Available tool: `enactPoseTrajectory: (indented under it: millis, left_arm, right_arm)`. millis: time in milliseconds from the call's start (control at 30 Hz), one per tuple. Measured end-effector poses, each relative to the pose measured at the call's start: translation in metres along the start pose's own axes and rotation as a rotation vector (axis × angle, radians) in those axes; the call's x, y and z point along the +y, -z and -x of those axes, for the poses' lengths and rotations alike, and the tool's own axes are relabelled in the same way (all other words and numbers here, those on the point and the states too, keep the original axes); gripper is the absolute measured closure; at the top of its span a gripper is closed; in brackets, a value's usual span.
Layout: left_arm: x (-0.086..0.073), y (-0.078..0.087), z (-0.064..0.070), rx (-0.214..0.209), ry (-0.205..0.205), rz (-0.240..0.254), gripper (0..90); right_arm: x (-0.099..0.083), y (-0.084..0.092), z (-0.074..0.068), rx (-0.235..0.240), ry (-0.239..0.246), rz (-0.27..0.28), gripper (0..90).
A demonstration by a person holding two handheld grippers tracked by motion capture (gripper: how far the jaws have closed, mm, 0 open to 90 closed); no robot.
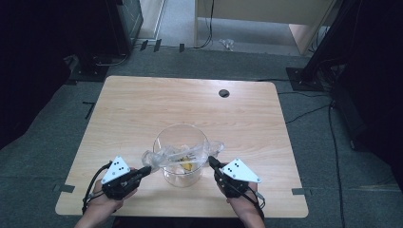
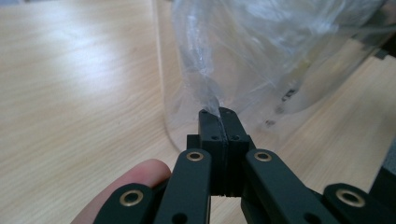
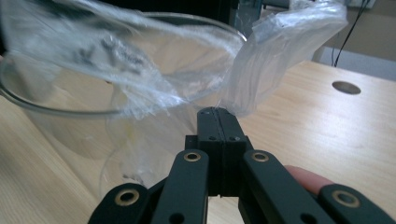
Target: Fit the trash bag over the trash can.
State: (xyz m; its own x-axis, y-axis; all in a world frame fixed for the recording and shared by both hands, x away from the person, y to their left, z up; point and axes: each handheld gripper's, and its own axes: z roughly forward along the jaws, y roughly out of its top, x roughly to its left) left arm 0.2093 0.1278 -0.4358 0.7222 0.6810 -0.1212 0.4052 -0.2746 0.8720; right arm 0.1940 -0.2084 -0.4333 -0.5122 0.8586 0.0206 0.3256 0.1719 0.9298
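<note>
A clear glass bowl (image 1: 181, 137) stands on the wooden table (image 1: 142, 104), near its front edge. A crumpled clear plastic bag (image 1: 183, 153) stretches across the bowl's mouth, and something yellow (image 1: 187, 166) lies in the bowl beneath it. My left gripper (image 1: 148, 168) is shut on the bag's left end; in the left gripper view the film (image 2: 210, 100) is pinched between the jaws (image 2: 219, 113). My right gripper (image 1: 210, 159) is shut on the bag's right end, where the plastic (image 3: 280, 56) rises from its closed tips (image 3: 215, 111) beside the bowl's rim (image 3: 56, 110).
A round cable hole (image 1: 224, 93) sits near the table's far edge. Beyond the table, cables (image 1: 309, 111) run over grey carpet, with dark equipment stands at the back left and right. Bare tabletop lies to the left, the right and beyond the bowl.
</note>
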Motion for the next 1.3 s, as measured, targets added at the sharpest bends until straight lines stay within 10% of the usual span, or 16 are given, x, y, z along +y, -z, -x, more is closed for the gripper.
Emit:
enactPoseTrajectory:
  millis: [700, 1033, 1300]
  left_arm:
    - [-0.011, -0.014, -0.004, 0.001, -0.021, -0.051, 90.0]
    - [-0.025, -0.02, -0.022, 0.037, 0.048, -0.076, 90.0]
    - [-0.018, -0.005, -0.024, 0.013, 0.074, 0.081, 38.8]
  right_arm:
    - [-0.017, -0.019, -0.003, 0.019, 0.001, -0.1, 90.0]
    - [-0.017, -0.017, 0.007, -0.004, -0.02, -0.113, 90.0]
    - [-0.015, -0.009, 0.01, 0.052, -0.004, -0.059, 49.6]
